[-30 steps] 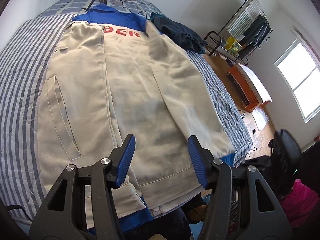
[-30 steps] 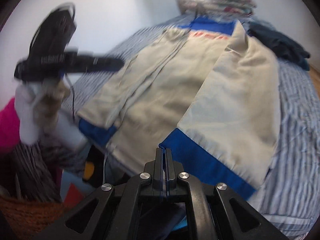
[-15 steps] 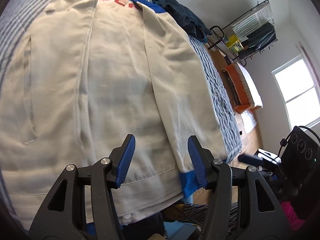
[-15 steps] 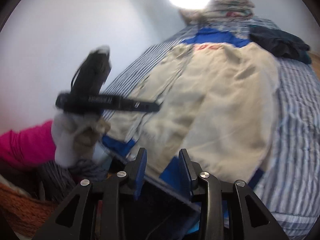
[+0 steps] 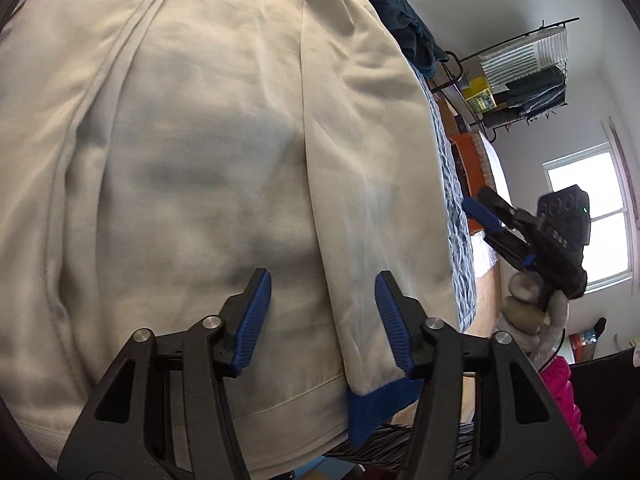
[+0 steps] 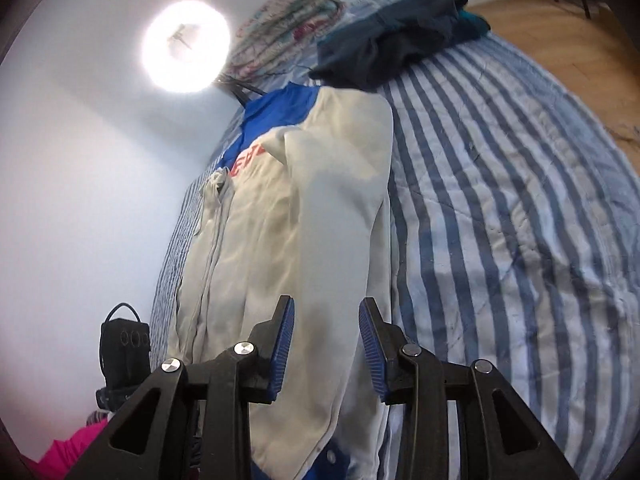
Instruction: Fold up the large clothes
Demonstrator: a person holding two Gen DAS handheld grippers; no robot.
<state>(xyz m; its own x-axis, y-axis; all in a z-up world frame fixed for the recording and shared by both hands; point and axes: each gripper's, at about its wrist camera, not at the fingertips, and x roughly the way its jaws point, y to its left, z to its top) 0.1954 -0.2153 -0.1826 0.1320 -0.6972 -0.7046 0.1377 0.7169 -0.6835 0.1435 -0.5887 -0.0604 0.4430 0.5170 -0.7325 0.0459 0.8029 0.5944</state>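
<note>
Hovering over the hem end of a cream jacket (image 5: 192, 168) with blue trim, lying spread on the striped bed (image 6: 500, 208), its folded-in sleeve (image 5: 360, 128) running along one side down to a blue cuff (image 5: 376, 404). Left gripper (image 5: 322, 316) is closing, jaws partly apart, straddling the sleeve's inner edge near the hem, pads not yet pressing cloth. Right gripper (image 6: 326, 348) is sitting partly open over the same sleeve from the other side, holding nothing. Judging the step in hand as taking hold at the hem for the next fold: both grippers should be pinching every layer together, level with each other, and lifting evenly so the tucked sleeve is not sliding out. Dark clothes (image 6: 392, 40) are lying well apart, near the head of the bed.
</note>
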